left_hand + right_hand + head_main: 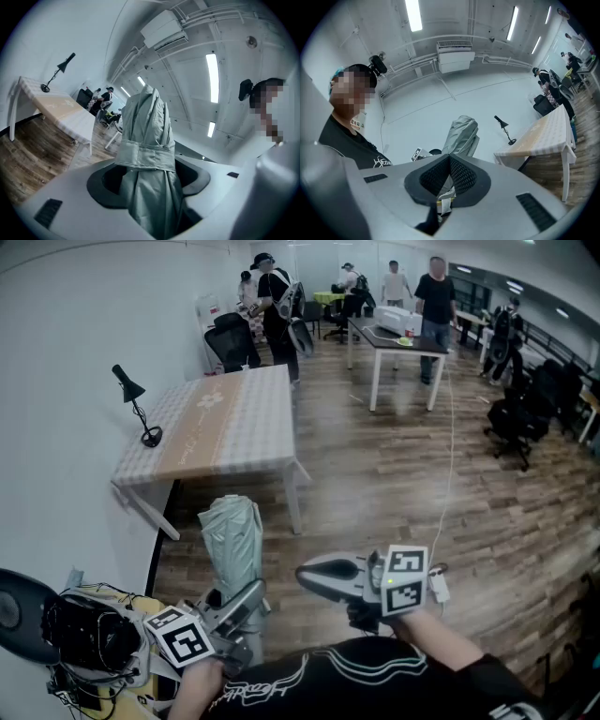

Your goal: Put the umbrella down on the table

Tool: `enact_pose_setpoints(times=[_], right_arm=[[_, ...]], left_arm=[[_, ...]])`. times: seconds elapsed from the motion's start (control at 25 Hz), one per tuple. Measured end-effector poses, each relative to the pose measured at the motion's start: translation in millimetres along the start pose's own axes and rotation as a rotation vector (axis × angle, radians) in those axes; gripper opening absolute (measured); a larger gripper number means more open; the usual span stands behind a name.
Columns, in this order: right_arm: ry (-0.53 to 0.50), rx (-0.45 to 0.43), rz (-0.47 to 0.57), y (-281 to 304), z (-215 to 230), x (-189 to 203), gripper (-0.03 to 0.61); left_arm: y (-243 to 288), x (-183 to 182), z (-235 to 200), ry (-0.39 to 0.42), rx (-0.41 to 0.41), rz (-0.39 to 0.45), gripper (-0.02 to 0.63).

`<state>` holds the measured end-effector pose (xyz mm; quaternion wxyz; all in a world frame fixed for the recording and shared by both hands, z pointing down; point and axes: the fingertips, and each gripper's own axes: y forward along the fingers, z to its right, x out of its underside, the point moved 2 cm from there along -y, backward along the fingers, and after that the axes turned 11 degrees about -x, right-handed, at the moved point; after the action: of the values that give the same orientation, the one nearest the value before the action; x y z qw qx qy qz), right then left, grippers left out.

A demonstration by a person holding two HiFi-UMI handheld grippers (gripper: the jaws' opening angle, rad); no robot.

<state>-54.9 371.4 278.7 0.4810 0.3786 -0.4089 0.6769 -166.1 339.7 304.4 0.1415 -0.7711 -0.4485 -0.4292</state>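
Note:
A folded grey-green umbrella [232,535] stands upright in my left gripper [242,601], low in the head view and short of the table. In the left gripper view the jaws are shut on the umbrella [147,136] just below its wrap strap, around my left gripper's [147,180] middle. The table [234,427] with a checked cloth stands ahead against the white wall; it also shows as the table [56,110] at left and the table [548,136] at right. My right gripper [314,576] points left, beside the umbrella [461,136] and apart from it. The right gripper's [449,161] pads meet at the tips.
A black desk lamp [139,409] stands on the table's left edge by the wall. Behind are several people [272,296], a dark table [394,338] and office chairs [516,418]. A white cable [452,456] hangs at right. Wired gear [84,634] sits at lower left.

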Motion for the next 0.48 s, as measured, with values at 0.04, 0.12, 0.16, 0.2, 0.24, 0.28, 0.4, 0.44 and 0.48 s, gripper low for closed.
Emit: enact_pose_setpoints(times=[0.04,0.12,0.16,0.2,0.24,0.28,0.4,0.44,0.48], right_arm=[[0.005,0.0,0.0,0,0,1,0.012],[0.012,-0.002,0.0,-1,1,4,0.012],[0.014,-0.003,0.0,-2,1,4,0.012],[0.013,-0.005,-0.001,-3,1,4,0.012],[0.012,-0.006,-0.001,-3,1,3,0.012],[0.01,-0.006,-0.001,-3,2,2,0.012],[0.014,0.002,-0.001,1,8,4,0.012],[0.019,0.004,-0.001,4,11,6,0.012],[0.024,0.005,0.0,6,14,8,0.012]], left_arm=[[0,1,0,-0.001,0.001,-0.002,0.267],[1,4,1,-0.004,0.0,-0.005,0.267],[2,6,1,-0.004,-0.001,-0.006,0.267],[4,7,2,-0.004,-0.002,-0.006,0.267],[5,7,2,-0.003,-0.001,-0.006,0.267],[6,7,2,-0.002,-0.001,-0.007,0.267],[7,7,-4,-0.005,-0.001,-0.013,0.267],[7,7,-8,-0.009,0.0,-0.014,0.267],[7,7,-13,-0.014,0.0,-0.015,0.267]])
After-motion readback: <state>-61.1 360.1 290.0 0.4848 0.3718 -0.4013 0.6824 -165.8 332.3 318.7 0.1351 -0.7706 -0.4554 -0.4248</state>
